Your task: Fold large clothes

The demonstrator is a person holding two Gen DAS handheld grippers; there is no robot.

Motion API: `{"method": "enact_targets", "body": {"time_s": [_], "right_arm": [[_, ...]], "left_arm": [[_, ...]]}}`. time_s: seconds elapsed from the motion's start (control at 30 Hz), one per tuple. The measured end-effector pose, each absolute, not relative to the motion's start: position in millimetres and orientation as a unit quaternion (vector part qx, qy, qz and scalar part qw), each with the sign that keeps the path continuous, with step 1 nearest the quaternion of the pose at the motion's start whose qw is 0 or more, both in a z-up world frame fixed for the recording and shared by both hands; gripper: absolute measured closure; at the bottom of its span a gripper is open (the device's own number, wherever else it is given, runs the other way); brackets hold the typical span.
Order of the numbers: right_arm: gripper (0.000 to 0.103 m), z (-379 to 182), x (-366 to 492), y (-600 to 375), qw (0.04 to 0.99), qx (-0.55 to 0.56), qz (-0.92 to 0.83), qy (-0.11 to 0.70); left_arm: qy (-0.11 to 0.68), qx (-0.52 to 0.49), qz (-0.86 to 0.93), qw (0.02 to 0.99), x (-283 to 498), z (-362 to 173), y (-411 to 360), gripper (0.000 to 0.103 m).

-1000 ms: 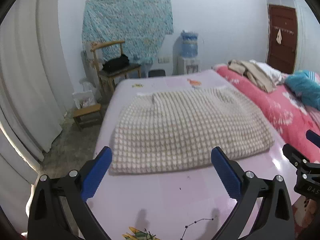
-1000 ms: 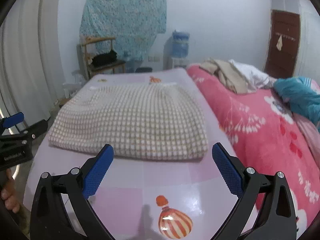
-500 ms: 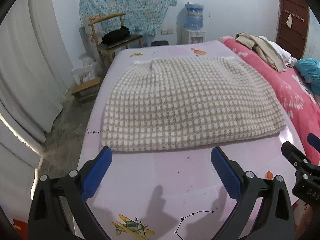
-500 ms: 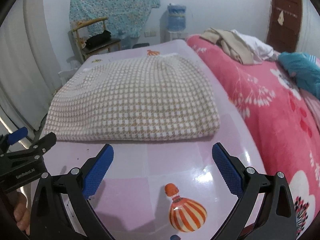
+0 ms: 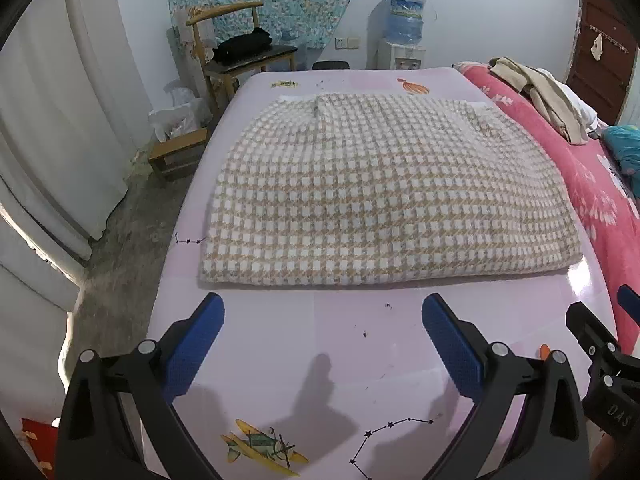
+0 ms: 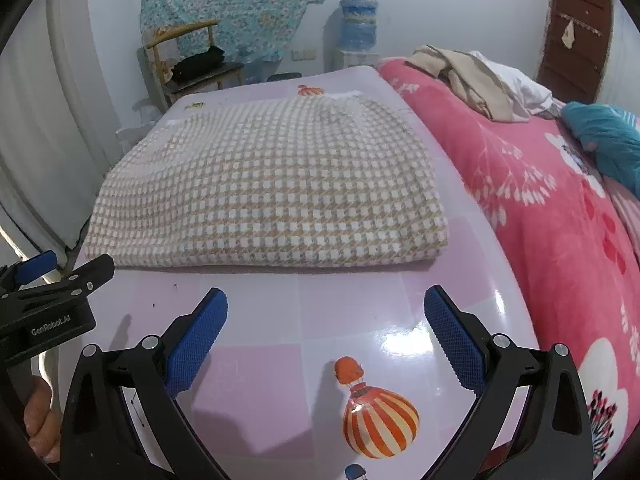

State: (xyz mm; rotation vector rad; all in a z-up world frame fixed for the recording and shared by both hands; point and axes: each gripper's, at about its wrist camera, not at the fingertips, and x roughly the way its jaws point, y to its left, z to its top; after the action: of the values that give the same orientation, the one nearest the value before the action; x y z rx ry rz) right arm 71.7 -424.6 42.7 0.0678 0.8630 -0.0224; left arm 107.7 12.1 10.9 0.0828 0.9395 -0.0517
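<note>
A beige and white checked garment (image 5: 384, 196) lies folded flat on the pink glossy table (image 5: 312, 344); the right wrist view shows the garment (image 6: 272, 192) with its near folded edge facing me. My left gripper (image 5: 322, 332) hangs open above the bare table just short of that edge, nothing between its blue pads. My right gripper (image 6: 326, 328) is open too, over the table before the garment's near right part. The right gripper (image 5: 600, 360) shows at the left view's right edge, and the left gripper (image 6: 44, 300) at the right view's left edge.
A pink flowered blanket (image 6: 560, 220) with a heap of clothes (image 6: 480, 80) and a teal cloth (image 6: 604, 136) lies to the right. Behind the table stand a wooden chair (image 5: 236, 52), a low stool (image 5: 176, 152) and a water dispenser (image 5: 404, 32). White curtains (image 5: 60, 120) hang left.
Both grippers have risen and tilted downward, so the garment now sits lower and fuller in both views. The garment has not moved and both grippers stayed open.
</note>
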Motion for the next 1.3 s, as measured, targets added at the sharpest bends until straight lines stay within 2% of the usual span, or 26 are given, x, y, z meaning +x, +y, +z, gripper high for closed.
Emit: {"method": "enact_targets", "body": {"time_s": [1.3], "right_arm": [[0.008, 40.8, 75.8, -420.1, 0.904, 0.026, -0.005, 0.426]], "left_arm": [[0.457, 0.041, -0.019, 0.888, 108.4, 10.3, 11.1, 0.006]]}}
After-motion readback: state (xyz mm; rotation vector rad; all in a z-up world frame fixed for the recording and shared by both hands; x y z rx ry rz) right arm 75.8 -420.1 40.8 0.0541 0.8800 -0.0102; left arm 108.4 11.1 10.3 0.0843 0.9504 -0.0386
